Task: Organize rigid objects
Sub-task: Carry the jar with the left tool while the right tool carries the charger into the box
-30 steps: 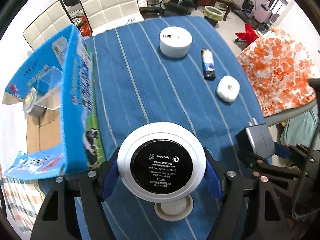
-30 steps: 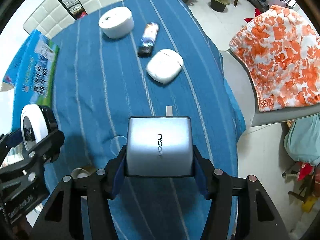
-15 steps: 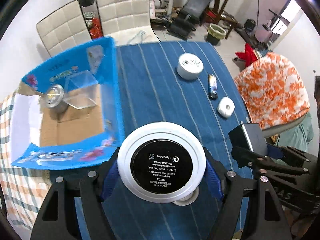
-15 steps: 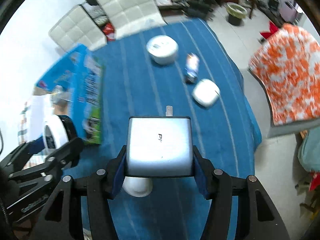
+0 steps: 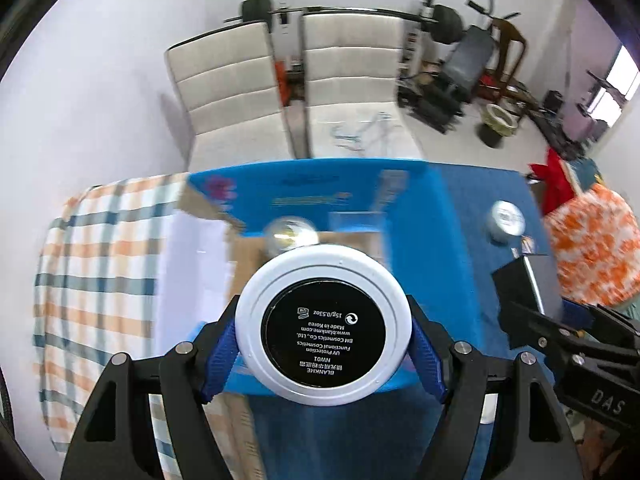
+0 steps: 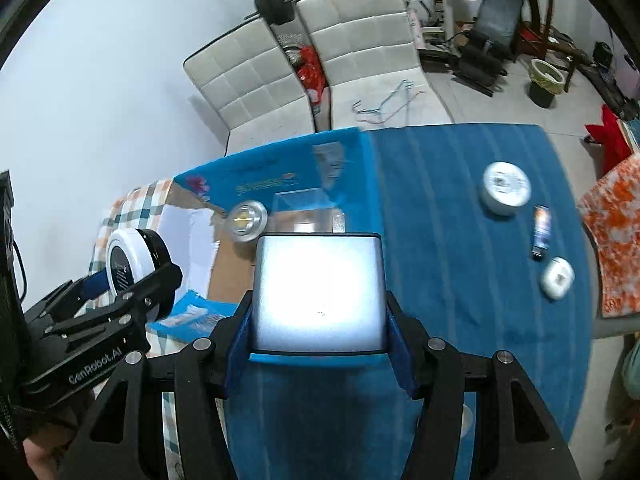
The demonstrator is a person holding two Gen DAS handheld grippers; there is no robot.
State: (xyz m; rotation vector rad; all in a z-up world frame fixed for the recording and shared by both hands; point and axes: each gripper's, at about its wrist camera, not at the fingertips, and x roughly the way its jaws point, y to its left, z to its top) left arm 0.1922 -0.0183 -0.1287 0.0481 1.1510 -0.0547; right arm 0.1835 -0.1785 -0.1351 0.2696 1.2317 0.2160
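Observation:
My left gripper (image 5: pixel 323 344) is shut on a round white cosmetic jar (image 5: pixel 323 322) with a black label, held in the air over the open blue cardboard box (image 5: pixel 320 196). My right gripper (image 6: pixel 318 344) is shut on a silver grey charger block (image 6: pixel 318 290), held above the box's right side (image 6: pixel 280 184). The left gripper with the jar also shows in the right wrist view (image 6: pixel 128 264). The box holds a round metal tin (image 6: pixel 245 220) and a clear plastic case (image 6: pixel 306 212).
On the blue striped tablecloth (image 6: pixel 440 220) lie a white round container (image 6: pixel 505 193), a small dark tube (image 6: pixel 540 232) and a white earbud case (image 6: pixel 557 277). A white lid (image 5: pixel 488 408) lies below the grippers. White chairs (image 6: pixel 352 40) stand behind; a checked cloth (image 5: pixel 100 260) lies left.
Both grippers have risen and swung left with their objects, from over the bare cloth to above the blue box. The views now look further out at the chairs.

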